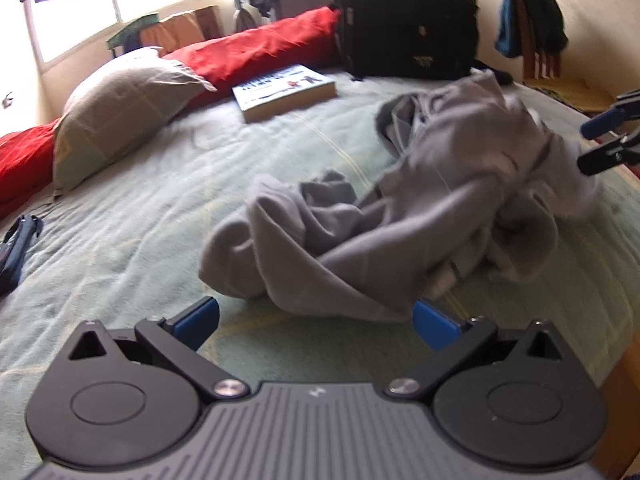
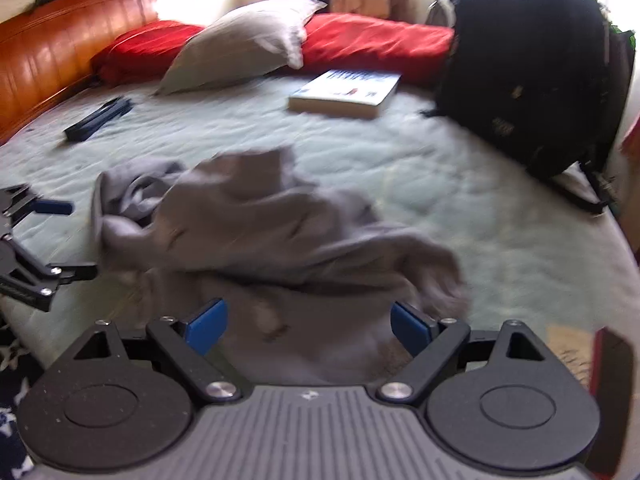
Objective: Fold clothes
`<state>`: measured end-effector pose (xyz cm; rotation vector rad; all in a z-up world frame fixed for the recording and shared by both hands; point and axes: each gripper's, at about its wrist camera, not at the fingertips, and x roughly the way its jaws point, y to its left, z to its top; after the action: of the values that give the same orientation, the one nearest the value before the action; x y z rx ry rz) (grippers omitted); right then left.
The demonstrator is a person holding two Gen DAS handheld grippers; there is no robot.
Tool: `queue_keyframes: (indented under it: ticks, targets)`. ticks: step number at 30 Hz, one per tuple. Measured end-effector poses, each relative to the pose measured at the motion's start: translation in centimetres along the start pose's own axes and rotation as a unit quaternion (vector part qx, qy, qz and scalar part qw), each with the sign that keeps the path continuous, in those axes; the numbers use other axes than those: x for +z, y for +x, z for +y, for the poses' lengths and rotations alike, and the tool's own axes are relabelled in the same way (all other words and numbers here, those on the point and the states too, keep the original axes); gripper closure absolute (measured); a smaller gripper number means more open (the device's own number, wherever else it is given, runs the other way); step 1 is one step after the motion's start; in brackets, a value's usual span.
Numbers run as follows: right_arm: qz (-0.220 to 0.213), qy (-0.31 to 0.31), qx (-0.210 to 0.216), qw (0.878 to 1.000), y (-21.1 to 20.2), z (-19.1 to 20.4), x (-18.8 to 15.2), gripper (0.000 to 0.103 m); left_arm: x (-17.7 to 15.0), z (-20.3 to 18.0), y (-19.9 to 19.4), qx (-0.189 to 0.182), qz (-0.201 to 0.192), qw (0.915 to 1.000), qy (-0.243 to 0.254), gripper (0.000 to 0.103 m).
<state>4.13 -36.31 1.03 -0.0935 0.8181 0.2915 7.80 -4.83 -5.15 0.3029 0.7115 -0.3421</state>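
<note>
Both wrist cameras looked down along open fingers, close above the bed (image 1: 120, 240), sharing the grey garment (image 1: 420, 208).

Home bedroom: bed (image 1: 140, 216), pillows (image 1: 120, 108), headboard (image 2: 52, 44).

The right gripper (image 2: 308, 326) is wide open over a crumpled grey top (image 2: 256, 216) on the bed (image 2: 460, 184)

I have the left gripper (image 1: 316, 322) tipped downward, its blue-padded jaws spread wide with nothing clamped between them. My right gripper (image 2: 308, 326) tilts down likewise, jaws wide apart, the pads pressing on nothing.
</note>
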Motion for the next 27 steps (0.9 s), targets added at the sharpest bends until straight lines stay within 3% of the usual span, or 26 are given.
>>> queue_keyframes:
  ticks: [3, 8, 12, 18, 19, 20, 22, 27]
  targets:
    - [0.017, 0.000, -0.009, 1.000, 0.4, 1.2, -1.3, 0.011, -0.7, -0.2, -0.2, -0.008, 0.004, 1.0000, 0.004, 0.001]
    - [0.001, -0.015, -0.034, 0.999, 0.5, 3.3, -3.0, 0.013, -1.9, -0.5, -0.3, -0.020, 0.005, 0.9997, 0.012, 0.001]
    - [0.000, -0.053, -0.070, 0.996, 2.4, 4.1, -2.8, 0.028, -2.2, -0.3, -0.1, -0.026, 0.002, 0.9996, 0.005, 0.001]
    - [0.007, -0.097, -0.057, 0.994, 5.6, 5.2, -2.7, 0.037, -2.0, 0.3, 0.6, -0.036, 0.003, 0.9992, -0.016, 0.001]
    - [0.006, -0.106, -0.053, 0.993, 5.6, 5.4, -2.6, 0.048, -1.9, 0.2, 0.7, -0.035, 0.004, 0.9993, -0.013, 0.001]
    - [0.007, -0.112, -0.044, 0.993, 5.5, 5.5, -2.4, 0.071, -1.8, 0.2, 0.8, -0.034, 0.004, 0.9994, -0.009, 0.001]
    - [0.006, -0.127, -0.047, 0.991, 5.0, 5.6, -1.8, 0.097, -1.4, 0.2, 1.0, -0.033, 0.004, 0.9995, -0.005, 0.001]
    - [-0.028, -0.147, -0.072, 0.986, 2.4, 4.5, 0.9, 0.097, -0.3, 0.1, 1.6, -0.023, -0.006, 0.9997, 0.006, 0.001]
